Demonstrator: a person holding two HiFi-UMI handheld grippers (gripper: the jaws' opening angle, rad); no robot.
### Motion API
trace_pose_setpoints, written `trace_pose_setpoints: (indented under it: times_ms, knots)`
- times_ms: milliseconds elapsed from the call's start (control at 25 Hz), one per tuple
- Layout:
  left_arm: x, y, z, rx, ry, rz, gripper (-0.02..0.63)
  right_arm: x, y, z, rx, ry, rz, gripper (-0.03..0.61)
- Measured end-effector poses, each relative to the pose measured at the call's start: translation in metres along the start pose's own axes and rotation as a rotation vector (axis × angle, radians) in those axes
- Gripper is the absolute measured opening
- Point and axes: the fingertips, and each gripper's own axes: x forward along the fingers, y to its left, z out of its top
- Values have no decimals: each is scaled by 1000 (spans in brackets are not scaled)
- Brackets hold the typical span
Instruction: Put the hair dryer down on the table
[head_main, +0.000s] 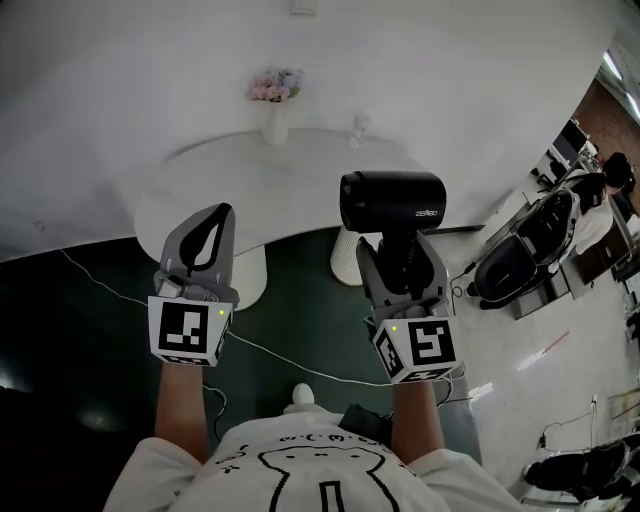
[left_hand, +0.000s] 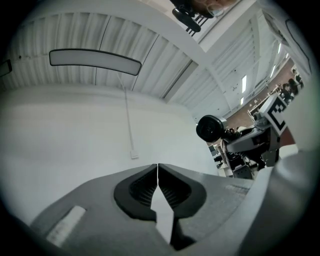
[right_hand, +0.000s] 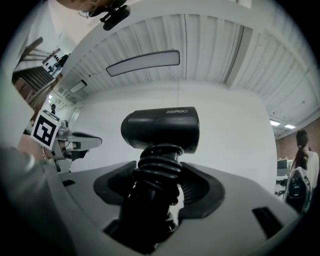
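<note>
A black hair dryer (head_main: 392, 202) stands upright in the air, its handle wrapped in its cord. My right gripper (head_main: 400, 252) is shut on that handle, below the barrel; in the right gripper view the hair dryer (right_hand: 161, 131) rises from between the jaws. The round white table (head_main: 230, 190) lies ahead and to the left of the dryer, lower down. My left gripper (head_main: 212, 225) is held over the table's near edge, shut with nothing in it. In the left gripper view its tips (left_hand: 158, 166) meet, and the hair dryer (left_hand: 211, 128) shows at the right.
A vase of flowers (head_main: 275, 100) and a small white object (head_main: 358, 128) stand at the table's far side. A white cable (head_main: 110, 288) runs across the dark floor. A scooter (head_main: 525, 248) and a person (head_main: 612, 180) are at the right.
</note>
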Motion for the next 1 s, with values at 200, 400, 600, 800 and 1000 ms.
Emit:
trace_pose_setpoints:
  times_ms: [200, 400, 600, 800, 1000]
  knots:
    - [59, -2, -7, -13, 9, 22, 20, 45, -41, -12, 5, 14, 29, 268]
    - [90, -17, -28, -5, 38, 4, 20, 67, -65, -37, 37, 38, 30, 268]
    - [101, -18, -35, -9, 31, 8, 20, 71, -71, -50, 44, 41, 33, 268]
    - [109, -23, -44, -3, 27, 1, 20, 78, -80, -63, 70, 37, 20, 268]
    - [152, -5, -60, -12, 39, -3, 20, 119, -97, -71, 78, 50, 6, 268]
